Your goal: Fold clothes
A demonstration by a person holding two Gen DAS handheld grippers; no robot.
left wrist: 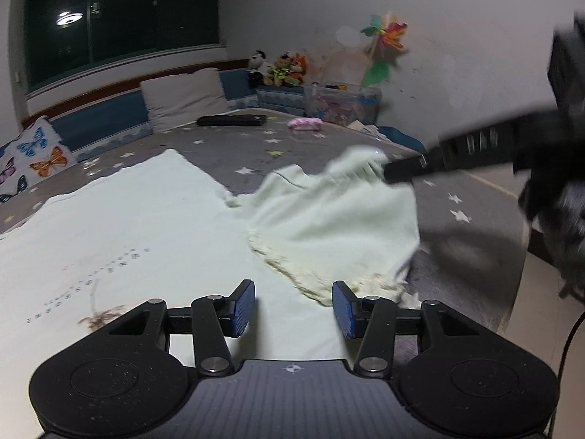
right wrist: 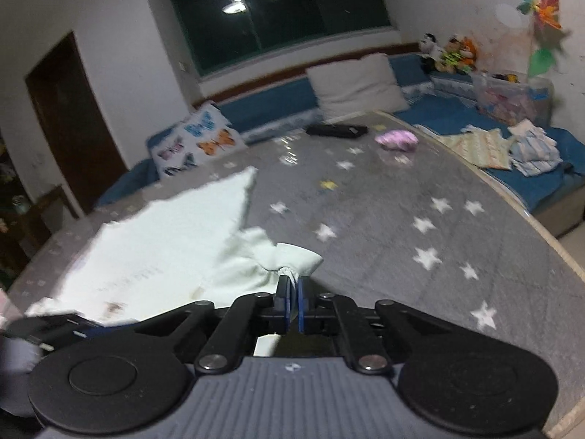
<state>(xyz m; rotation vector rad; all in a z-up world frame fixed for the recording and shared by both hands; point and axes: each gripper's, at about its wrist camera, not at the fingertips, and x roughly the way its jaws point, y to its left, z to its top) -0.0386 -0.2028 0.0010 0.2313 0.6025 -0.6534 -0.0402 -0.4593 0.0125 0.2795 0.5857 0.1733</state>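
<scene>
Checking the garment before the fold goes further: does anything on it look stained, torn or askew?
Yes. The pale green garment has a brownish stain near its printed lettering, close to the open left gripper. One part is lifted and bunched in the shut jaws of the right gripper, so it lies uneven. No tear is visible.

Left gripper (left wrist: 293, 307) and right gripper (right wrist: 291, 307) look alike: black linkage arms with silver screws, blue ribbed finger pads (left wrist: 242, 307), round black side housings, grey ridged body marked with a small white crosshair.
</scene>
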